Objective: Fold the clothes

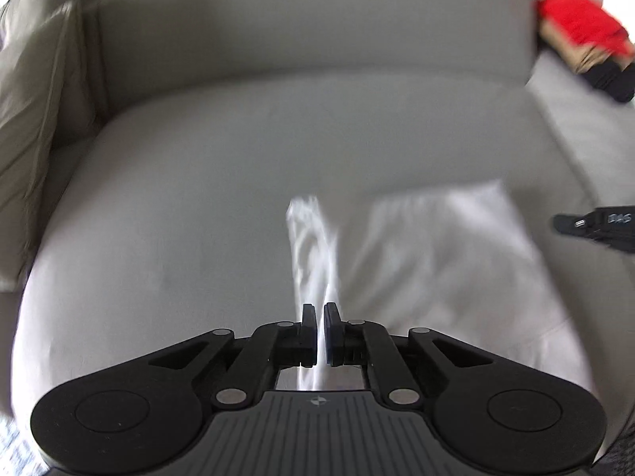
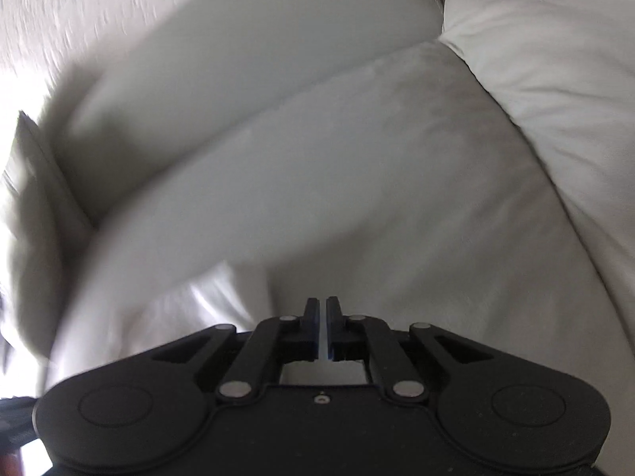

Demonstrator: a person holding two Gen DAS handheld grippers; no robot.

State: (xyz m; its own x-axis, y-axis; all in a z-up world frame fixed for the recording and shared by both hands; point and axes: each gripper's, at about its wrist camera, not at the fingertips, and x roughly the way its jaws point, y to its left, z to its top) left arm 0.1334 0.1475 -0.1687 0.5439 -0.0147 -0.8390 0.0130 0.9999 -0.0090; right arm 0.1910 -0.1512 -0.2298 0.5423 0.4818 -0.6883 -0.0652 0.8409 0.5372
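Observation:
A white garment [image 1: 436, 250] lies on the grey sofa seat [image 1: 198, 198], blurred by motion. My left gripper [image 1: 320, 313] is shut on a bunched strip of the white garment [image 1: 313, 246] that runs forward from between the fingers. In the right wrist view the white garment [image 2: 186, 309] spreads at the lower left. My right gripper [image 2: 322, 305] is shut with its jaws almost together; a thin pale edge shows between them, and I cannot tell whether it is cloth. The right gripper's body shows at the right edge of the left wrist view [image 1: 599, 226].
A stack of folded clothes, red [image 1: 579, 23] on tan and black, sits at the far right of the sofa. A beige cushion [image 1: 35, 91] stands at the left. The backrest [image 1: 309, 27] runs behind the seat. A second seat cushion [image 2: 555, 79] lies to the right.

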